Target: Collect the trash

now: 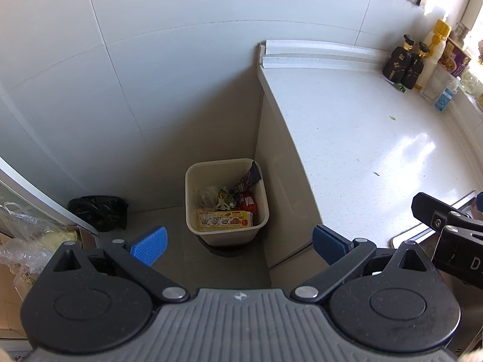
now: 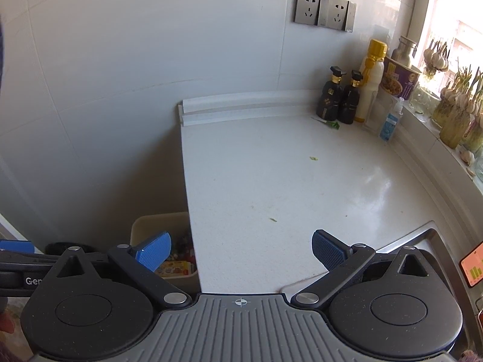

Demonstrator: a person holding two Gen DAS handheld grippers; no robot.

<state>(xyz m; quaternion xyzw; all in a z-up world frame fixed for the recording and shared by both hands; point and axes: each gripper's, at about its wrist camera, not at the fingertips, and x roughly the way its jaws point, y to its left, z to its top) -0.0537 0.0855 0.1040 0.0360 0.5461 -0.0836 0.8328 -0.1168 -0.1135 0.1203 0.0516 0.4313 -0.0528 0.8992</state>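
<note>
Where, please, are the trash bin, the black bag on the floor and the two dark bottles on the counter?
trash bin (image 1: 224,235): left wrist view, front wall.
black bag (image 1: 98,211): left wrist view, middle of the crumpled plastic.
dark bottles (image 2: 327,102): right wrist view, left bottle's body.

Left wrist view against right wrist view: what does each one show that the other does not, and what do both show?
Only the left wrist view shows the black bag on the floor and the whole trash bin.

Only the right wrist view shows the garlic at the window and a phone screen.

Both show the white counter, the dark bottles, the wall sockets and an open, empty claw: left claw, right claw.
</note>
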